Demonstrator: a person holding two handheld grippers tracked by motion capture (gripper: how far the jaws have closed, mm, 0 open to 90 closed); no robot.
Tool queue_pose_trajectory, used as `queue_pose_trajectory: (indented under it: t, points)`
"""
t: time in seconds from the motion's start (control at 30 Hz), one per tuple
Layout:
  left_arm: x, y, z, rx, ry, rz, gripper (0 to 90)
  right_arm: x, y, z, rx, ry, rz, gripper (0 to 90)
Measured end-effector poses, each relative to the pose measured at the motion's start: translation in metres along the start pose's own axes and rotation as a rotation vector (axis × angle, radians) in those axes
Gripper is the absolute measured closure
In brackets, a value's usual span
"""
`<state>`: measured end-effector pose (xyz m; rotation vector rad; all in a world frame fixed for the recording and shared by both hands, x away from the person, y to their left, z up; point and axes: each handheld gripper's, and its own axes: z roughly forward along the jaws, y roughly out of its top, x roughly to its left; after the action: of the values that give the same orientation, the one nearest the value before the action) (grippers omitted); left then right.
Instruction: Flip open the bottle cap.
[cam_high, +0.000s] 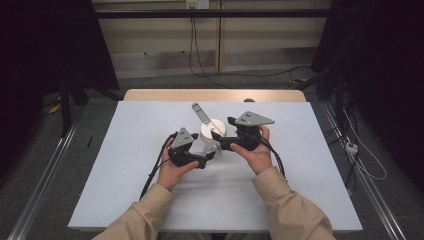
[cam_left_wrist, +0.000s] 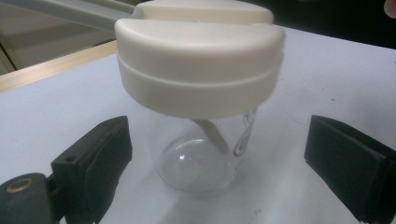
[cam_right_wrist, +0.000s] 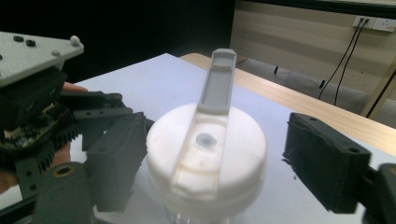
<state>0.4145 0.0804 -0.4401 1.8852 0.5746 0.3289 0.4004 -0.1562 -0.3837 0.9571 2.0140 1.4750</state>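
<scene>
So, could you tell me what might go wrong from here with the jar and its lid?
The clear jar looks empty and light under a wide white lid, so a one-sided push could tip it. The flip spout stands raised; the right hand-held gripper, open around the lid, could catch it.

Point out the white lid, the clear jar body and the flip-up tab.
white lid (cam_left_wrist: 198, 70), left gripper view, on its side wall.
clear jar body (cam_left_wrist: 196, 163), left gripper view, on the lower glass.
flip-up tab (cam_right_wrist: 217, 81), right gripper view, on the raised grey strip.
</scene>
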Motion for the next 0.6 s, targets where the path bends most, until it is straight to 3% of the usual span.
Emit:
queue_pose_trajectory:
  t: [0.17,0.3,0.6]
  points:
    - [0.002,-0.002,-0.02,-0.009,-0.019,-0.014,6.8,-0.003,-0.012,-0.018,-0.001,0.001,0.02,15.6]
    - [0.005,-0.006,-0.036,-0.011,-0.006,-0.028,6.6,-0.007,-0.025,-0.033,-0.006,-0.002,0.039,13.4]
    - [0.011,-0.022,-0.063,0.022,0.0,-0.024,6.3,-0.012,-0.055,-0.063,0.003,-0.033,0.053,10.8]
